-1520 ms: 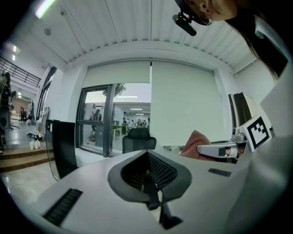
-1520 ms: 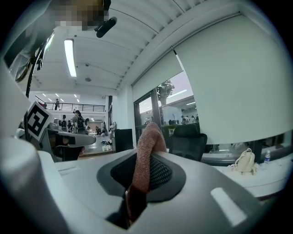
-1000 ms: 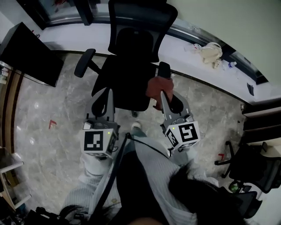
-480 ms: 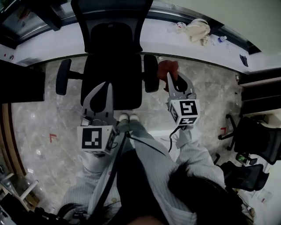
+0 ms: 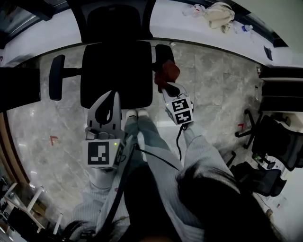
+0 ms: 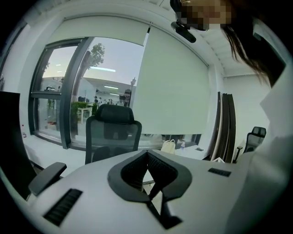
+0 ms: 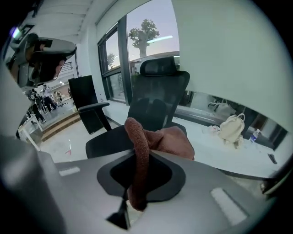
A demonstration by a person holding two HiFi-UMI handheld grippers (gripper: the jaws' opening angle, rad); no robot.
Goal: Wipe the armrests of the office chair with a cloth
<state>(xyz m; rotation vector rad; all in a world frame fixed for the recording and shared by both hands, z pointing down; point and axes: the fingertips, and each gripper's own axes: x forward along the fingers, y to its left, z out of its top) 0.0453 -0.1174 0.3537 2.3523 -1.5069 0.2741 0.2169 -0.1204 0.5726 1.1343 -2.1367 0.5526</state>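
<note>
The black office chair (image 5: 116, 71) stands in front of me, with its left armrest (image 5: 57, 78) and right armrest (image 5: 162, 51) on either side of the seat. My right gripper (image 5: 165, 86) is shut on a reddish-brown cloth (image 5: 166, 72) that hangs at the near end of the right armrest; whether it touches I cannot tell. In the right gripper view the cloth (image 7: 153, 139) bulges out between the jaws of that gripper (image 7: 139, 153). My left gripper (image 5: 111, 93) is shut and empty over the seat's front edge. In its own view the gripper (image 6: 147, 154) faces the chair back (image 6: 113, 132).
A white bag (image 5: 220, 12) lies on the window ledge at the top right. A second black chair (image 5: 277, 146) stands at the right, and a dark panel (image 5: 19, 87) at the left. The person's legs and shoes (image 5: 135, 113) are just before the seat. Marble floor (image 5: 213, 80) lies around.
The right gripper has dropped with the cloth from beside the right armrest to its near end. The left gripper has sunk a little toward the seat front. The chair now sits higher in view.
</note>
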